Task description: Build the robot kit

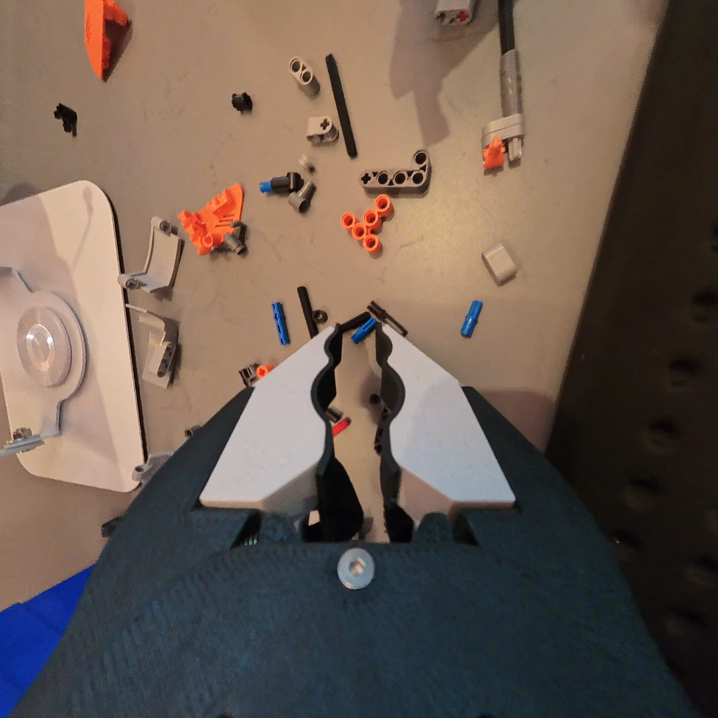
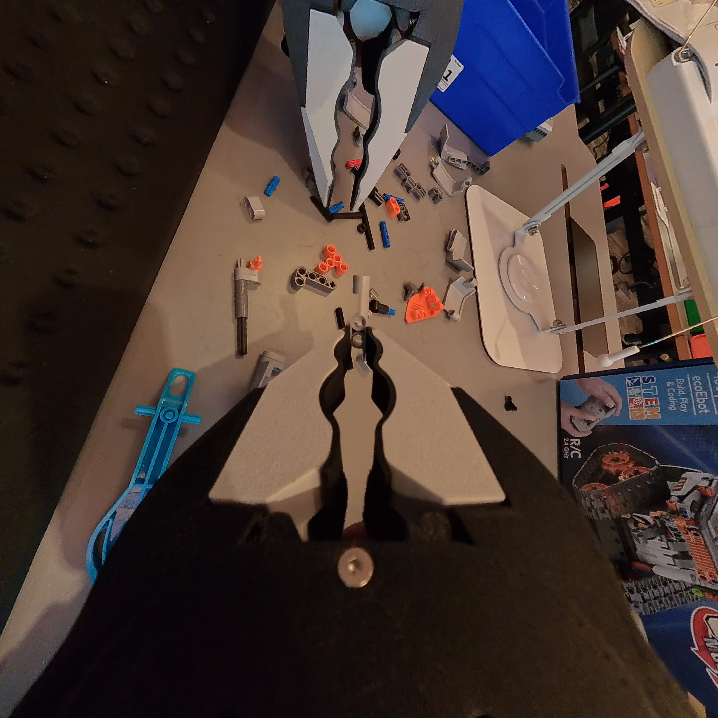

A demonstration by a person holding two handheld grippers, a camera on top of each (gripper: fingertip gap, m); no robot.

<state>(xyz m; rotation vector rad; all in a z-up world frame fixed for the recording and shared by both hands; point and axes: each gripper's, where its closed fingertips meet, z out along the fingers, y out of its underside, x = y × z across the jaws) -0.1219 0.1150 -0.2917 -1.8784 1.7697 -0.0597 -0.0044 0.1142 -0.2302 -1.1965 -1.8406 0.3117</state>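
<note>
My left gripper point(image 1: 358, 328) is low over the grey table, jaws a narrow gap apart, tips either side of a blue pin point(image 1: 363, 330) that lies among black pins point(image 1: 386, 316). The right wrist view shows this gripper point(image 2: 342, 202) and the pin point(image 2: 335, 208) from across the table. My right gripper point(image 2: 357, 340) is narrowly open and empty, hovering above a grey cross-hole connector point(image 2: 357, 336). That connector point(image 1: 322, 130) lies on the table beside a grey double tube point(image 1: 305, 75) and a long black axle point(image 1: 341, 105).
Loose parts lie around: an orange T piece point(image 1: 367, 223), a grey L beam point(image 1: 396, 176), an orange panel point(image 2: 423, 305). A white stand base point(image 2: 505, 233), blue bin point(image 2: 505, 70), toy box point(image 2: 641, 485) and light-blue tool point(image 2: 155, 447) border them. A dark dimpled mat point(image 2: 77, 155) edges the table. The gap from one gripper's tips to the other's is roughly 15 cm. The right tips stand about 7 cm off the long black axle point(image 1: 341, 105).
</note>
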